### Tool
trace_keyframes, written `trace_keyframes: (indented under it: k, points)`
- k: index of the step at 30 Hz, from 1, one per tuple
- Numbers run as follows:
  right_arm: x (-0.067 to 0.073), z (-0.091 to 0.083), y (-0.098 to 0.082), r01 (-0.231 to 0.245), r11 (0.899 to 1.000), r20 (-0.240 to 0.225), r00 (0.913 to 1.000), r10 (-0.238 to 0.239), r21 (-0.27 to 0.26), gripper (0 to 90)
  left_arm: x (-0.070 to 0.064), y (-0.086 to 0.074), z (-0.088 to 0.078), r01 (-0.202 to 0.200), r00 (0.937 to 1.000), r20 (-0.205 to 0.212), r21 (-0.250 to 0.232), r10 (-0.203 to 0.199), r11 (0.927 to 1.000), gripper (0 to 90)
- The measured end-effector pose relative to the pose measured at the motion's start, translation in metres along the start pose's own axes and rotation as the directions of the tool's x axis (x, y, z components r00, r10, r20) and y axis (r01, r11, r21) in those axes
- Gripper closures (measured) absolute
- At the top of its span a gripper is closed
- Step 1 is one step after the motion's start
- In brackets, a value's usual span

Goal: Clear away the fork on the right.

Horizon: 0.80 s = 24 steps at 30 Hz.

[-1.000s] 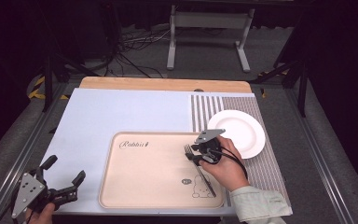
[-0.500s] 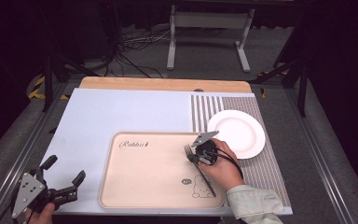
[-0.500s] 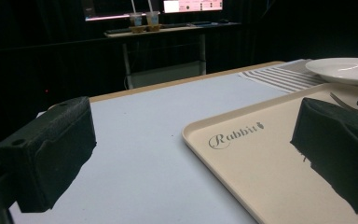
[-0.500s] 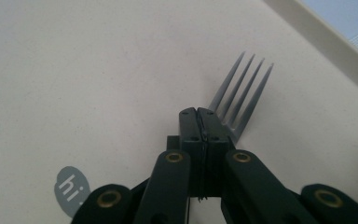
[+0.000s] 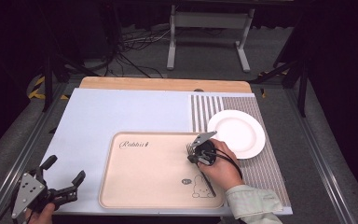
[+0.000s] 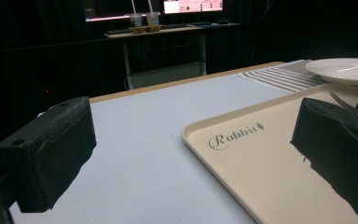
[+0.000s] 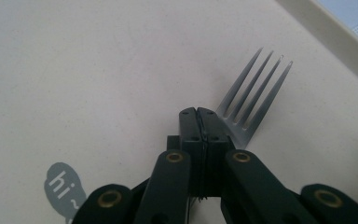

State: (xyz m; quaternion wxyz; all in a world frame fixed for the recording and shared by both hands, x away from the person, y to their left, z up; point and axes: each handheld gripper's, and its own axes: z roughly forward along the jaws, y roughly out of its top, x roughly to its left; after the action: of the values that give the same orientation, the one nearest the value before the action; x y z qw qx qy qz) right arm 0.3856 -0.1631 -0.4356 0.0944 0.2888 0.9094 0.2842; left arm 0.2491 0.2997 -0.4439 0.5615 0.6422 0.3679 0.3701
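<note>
Right gripper (image 5: pixel 196 153) shifted slightly toward near edge of tray (image 5: pixel 135 186) since earlier frame; jaws had just closed, clenched on neck of fork (image 7: pixel 254 100). Fork lay on tray's right half, tines pointing toward far rim, handle under person's hand. Plate (image 5: pixel 237 133) sat just beyond tray's right far corner. Left gripper (image 5: pixel 56 189) stayed off tray's near left corner, jaws released, nothing between.

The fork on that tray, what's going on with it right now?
A person's right gripper has its jaws shut, pressed together at the neck of the metal fork, which lies on the beige Rabbit tray. From the pictures I can't be sure the fork is pinched. The white plate sits empty just to the right on the striped mat. The left gripper waits open at the table's near left corner.
</note>
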Motion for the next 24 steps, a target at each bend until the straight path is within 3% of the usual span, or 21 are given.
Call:
trace_keyframes:
  k: [24]
  points:
    - [-0.019,-0.011,-0.012,-0.057,0.998,0.074,0.9957,0.056,0.013,90.0,0.0,0.0,0.0,-0.001,1.0,0.001,0.001,0.001,1.0,0.3]
